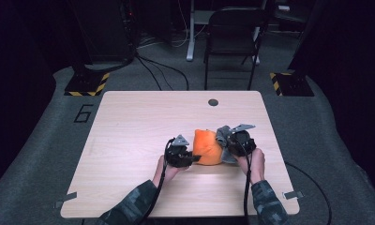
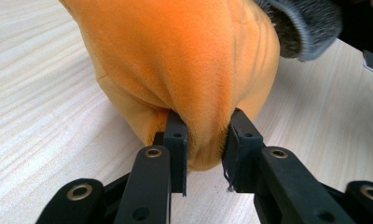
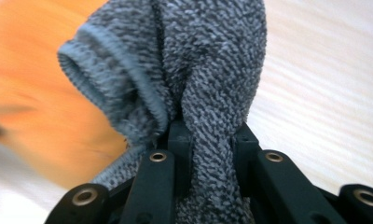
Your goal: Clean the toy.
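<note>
An orange plush cloth point(image 1: 206, 146) sits bunched on the wooden table point(image 1: 143, 122), near its front edge. My left gripper point(image 1: 193, 159) is at the cloth's left side, and in the left gripper view it point(image 2: 205, 149) is shut on a fold of the orange cloth point(image 2: 184, 60). A grey knitted cloth point(image 1: 221, 137) lies against the orange one's right side. My right gripper point(image 1: 227, 146) holds it; the right gripper view has this gripper point(image 3: 211, 158) shut on a bunched strip of the grey cloth point(image 3: 198, 65), with the orange cloth point(image 3: 31, 93) blurred behind on the left.
A dark round hole point(image 1: 213, 102) marks the table near its far edge. A black chair point(image 1: 232, 37) stands on the floor beyond the table, with cables and yellow-black striped stand feet point(image 1: 87, 84) around it. The person's sleeves point(image 1: 134, 206) come in from the bottom.
</note>
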Action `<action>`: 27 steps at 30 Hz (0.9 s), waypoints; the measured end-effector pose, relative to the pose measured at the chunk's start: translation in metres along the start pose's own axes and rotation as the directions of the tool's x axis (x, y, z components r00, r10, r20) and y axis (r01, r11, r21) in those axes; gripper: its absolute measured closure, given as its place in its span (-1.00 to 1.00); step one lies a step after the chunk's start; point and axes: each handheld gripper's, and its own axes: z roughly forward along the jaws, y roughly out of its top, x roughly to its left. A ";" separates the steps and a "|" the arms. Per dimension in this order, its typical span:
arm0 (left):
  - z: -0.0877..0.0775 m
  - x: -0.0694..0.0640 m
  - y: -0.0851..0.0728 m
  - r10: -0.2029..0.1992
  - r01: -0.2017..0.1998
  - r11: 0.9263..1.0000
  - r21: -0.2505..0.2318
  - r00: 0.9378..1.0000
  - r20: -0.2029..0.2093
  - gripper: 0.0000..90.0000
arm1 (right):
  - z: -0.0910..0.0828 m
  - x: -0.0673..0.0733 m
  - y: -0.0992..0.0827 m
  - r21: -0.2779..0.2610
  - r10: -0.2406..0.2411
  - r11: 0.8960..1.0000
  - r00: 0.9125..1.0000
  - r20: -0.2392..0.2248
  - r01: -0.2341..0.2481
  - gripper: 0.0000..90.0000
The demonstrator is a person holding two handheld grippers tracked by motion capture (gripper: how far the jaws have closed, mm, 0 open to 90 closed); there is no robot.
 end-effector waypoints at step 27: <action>0.000 -0.001 0.000 0.009 -0.009 1.000 0.006 1.000 -0.025 0.63 | -0.036 0.063 0.028 -0.147 -0.162 0.978 0.980 -0.116 0.145 0.68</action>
